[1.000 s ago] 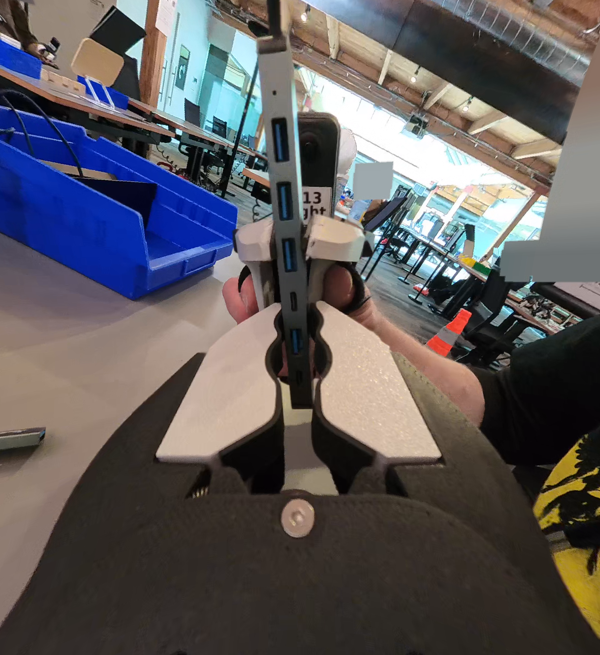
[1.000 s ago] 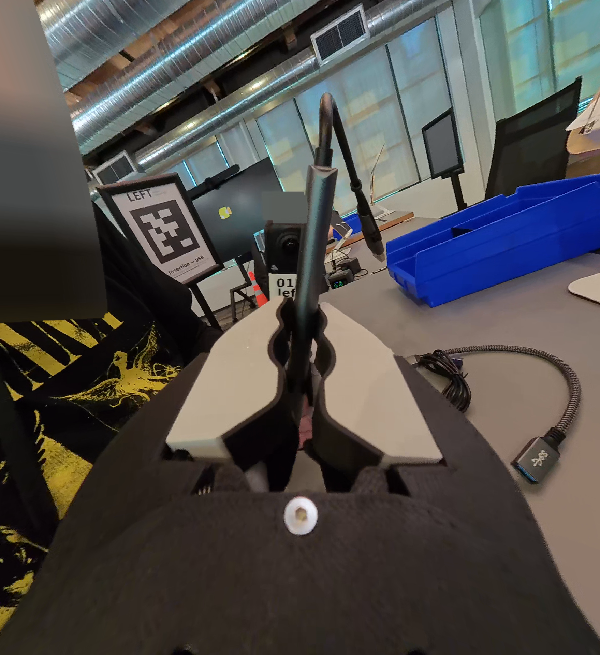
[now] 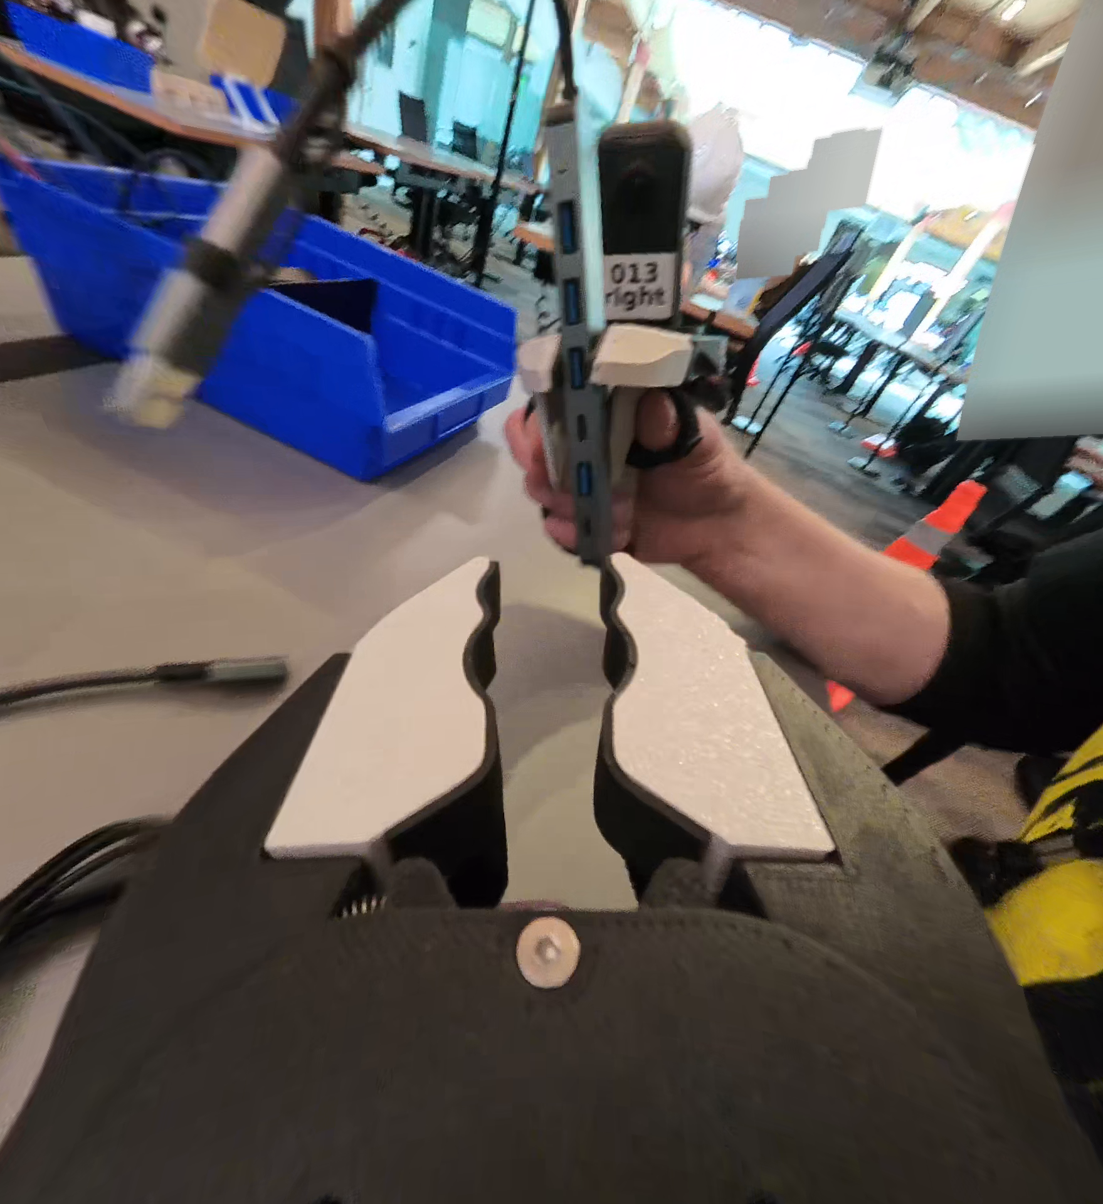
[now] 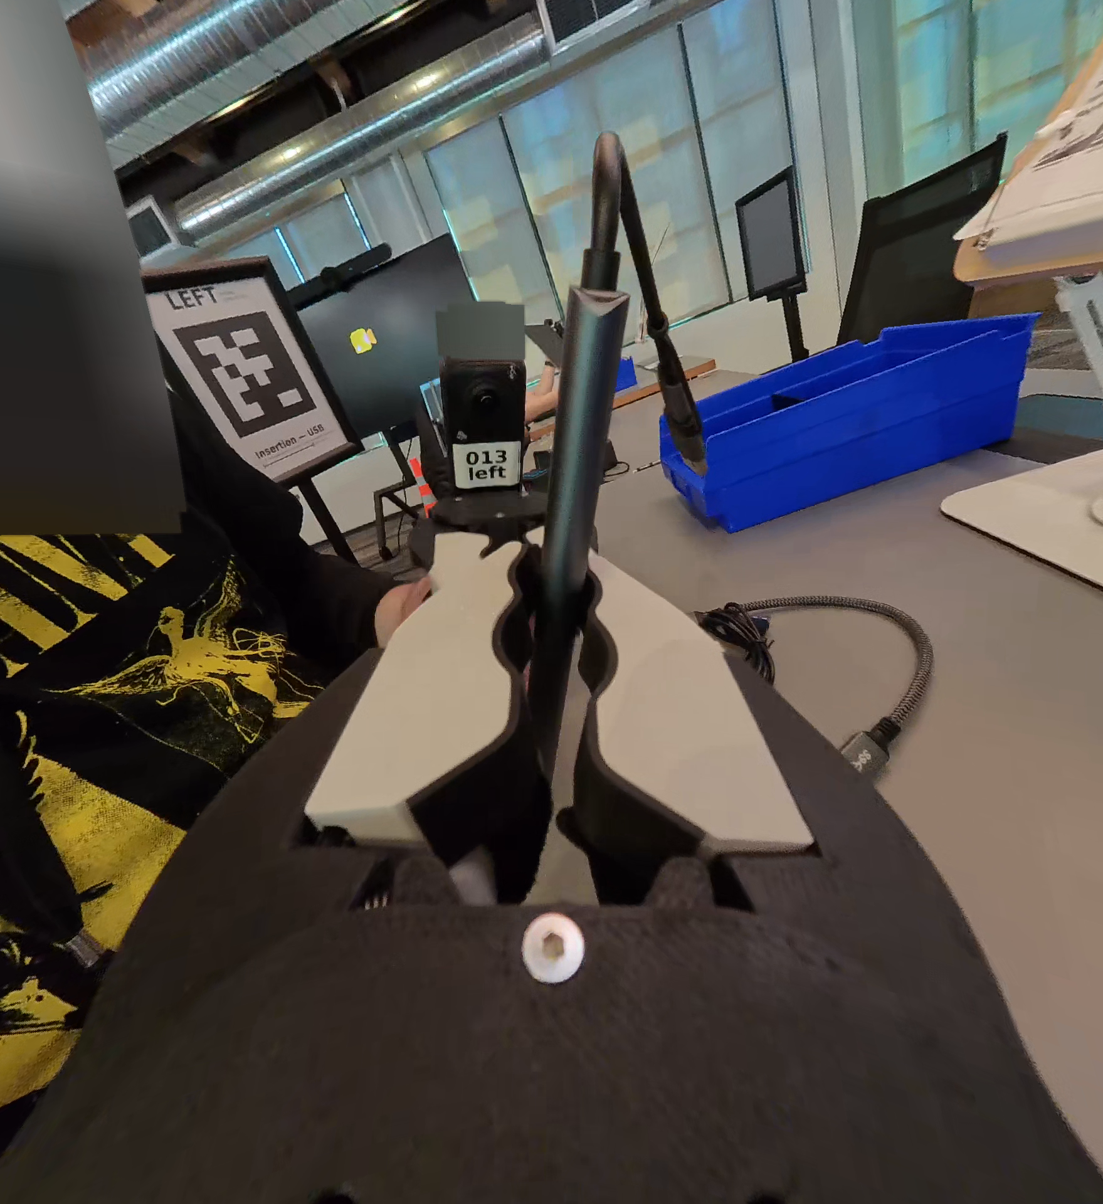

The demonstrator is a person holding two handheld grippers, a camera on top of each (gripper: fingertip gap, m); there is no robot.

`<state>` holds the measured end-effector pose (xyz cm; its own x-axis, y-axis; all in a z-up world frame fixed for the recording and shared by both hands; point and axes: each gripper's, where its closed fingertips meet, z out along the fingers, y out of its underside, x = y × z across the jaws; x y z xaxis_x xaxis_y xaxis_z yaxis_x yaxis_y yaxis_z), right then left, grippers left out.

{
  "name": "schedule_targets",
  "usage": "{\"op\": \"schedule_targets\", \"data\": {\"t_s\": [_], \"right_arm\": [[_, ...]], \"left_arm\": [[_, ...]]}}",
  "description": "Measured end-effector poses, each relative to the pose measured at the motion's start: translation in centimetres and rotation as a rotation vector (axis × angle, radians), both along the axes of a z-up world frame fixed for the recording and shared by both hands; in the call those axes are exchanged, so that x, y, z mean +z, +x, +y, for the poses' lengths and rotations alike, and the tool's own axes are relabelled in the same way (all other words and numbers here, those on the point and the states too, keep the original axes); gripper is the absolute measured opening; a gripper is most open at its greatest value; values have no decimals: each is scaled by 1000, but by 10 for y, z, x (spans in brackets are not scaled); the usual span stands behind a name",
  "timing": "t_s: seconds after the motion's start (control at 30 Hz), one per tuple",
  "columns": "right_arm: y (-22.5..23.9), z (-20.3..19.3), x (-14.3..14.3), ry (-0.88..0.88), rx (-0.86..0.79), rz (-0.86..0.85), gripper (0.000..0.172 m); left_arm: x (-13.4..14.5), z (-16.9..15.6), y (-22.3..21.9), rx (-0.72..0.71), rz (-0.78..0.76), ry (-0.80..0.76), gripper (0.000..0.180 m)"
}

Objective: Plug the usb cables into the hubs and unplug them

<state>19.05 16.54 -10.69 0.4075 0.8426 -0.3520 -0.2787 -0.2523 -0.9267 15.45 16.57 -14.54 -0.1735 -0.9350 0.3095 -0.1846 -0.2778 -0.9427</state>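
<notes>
In the left wrist view, the left gripper [image 3: 550, 573] fills the lower half of the frame, its two white, wavy-edged fingers [image 3: 418, 703] standing apart with only grey table [image 3: 112, 554] showing between them. Just above the right fingertip, at centre frame, the right gripper [image 3: 601, 365] clamps a slim grey metal USB hub [image 3: 576, 365] with blue ports, held upright; a person's hand [image 3: 659, 495] wraps the handle behind it. At upper left a blurred silver-ended plug [image 3: 210, 260] dangles on the hub's black cable in front of a blue plastic bin [image 3: 353, 365]. A grey-tipped dark cable [image 3: 223, 671] lies on the table at mid left.

In the right wrist view, the right gripper [image 4: 552, 580] is closed on the same hub [image 4: 574, 456], seen edge-on as a dark upright bar at centre, both pads pressing its sides. Its black cable [image 4: 640, 260] arcs over the top and hangs to the right. The left gripper [image 4: 470, 547] sits just behind, centre left. A braided grey cable [image 4: 913, 651] with a USB socket lies at mid right on the table [image 4: 991, 814], the blue bin [image 4: 861, 423] beyond it.
</notes>
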Motion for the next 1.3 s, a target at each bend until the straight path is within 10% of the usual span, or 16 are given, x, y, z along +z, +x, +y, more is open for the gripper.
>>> {"op": "schedule_targets", "data": {"t_s": [0.03,0.3,0.43,0.73,0.97,1.3], "right_arm": [[4,1,0,0,-14,9,12],[24,5,-2,-2,-62,68,11],[31,5,-4,-13,-76,86,11],[26,5,-8,-20,-48,76,12],[27,6,-11,-27,-56,74,12],[26,9,-16,-38,-60,58,11]], "left_arm": [[-4,10,-9,22,41,47,30],[-27,96,-47,131,409,573,41],[-18,135,-75,186,484,597,38],[-82,153,-124,-83,747,1126,27],[-109,156,-122,-329,658,1639,38],[-119,136,-91,-574,548,1827,10]]}}
